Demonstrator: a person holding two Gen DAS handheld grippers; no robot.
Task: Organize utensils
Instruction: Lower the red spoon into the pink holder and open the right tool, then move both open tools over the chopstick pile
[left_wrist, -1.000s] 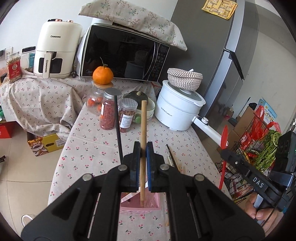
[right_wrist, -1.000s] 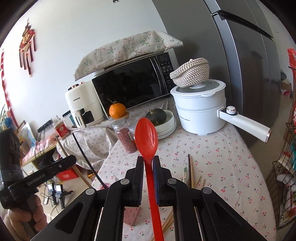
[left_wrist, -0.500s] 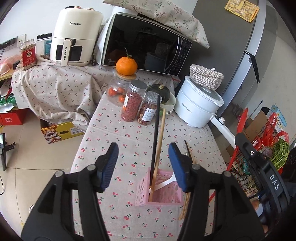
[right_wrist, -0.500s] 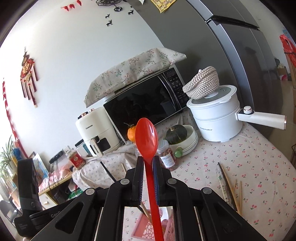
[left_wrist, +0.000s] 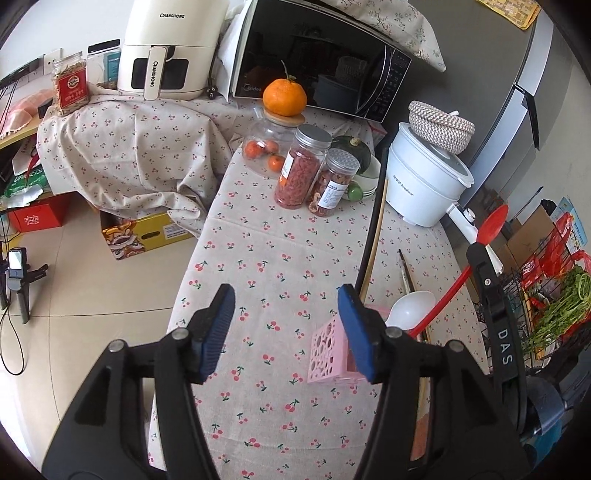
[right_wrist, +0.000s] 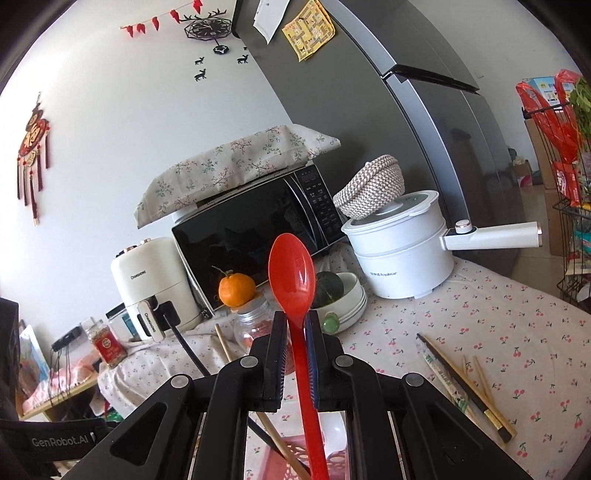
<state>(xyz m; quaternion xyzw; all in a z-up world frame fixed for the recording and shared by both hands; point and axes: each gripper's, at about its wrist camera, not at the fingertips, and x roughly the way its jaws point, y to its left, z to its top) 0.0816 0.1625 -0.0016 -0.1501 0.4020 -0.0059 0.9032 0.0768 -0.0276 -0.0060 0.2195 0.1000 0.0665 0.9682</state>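
Observation:
My left gripper is open and empty, raised above the table to the left of the pink utensil basket. The basket holds a white spoon, a black chopstick and a wooden chopstick, both leaning upward. My right gripper is shut on the handle of a red spoon, bowl upward, right above the basket. The red spoon also shows in the left wrist view. Several loose chopsticks lie on the cloth to the right.
A white electric pot with a woven bowl on it stands at the back right. Jars, a tangerine, a bowl with a squash, a microwave and an air fryer stand at the back. A wire vegetable rack is on the right.
My left gripper opened, let go of the wooden chopstick in the basket and drew back up and left. My right gripper carried the red spoon over the basket.

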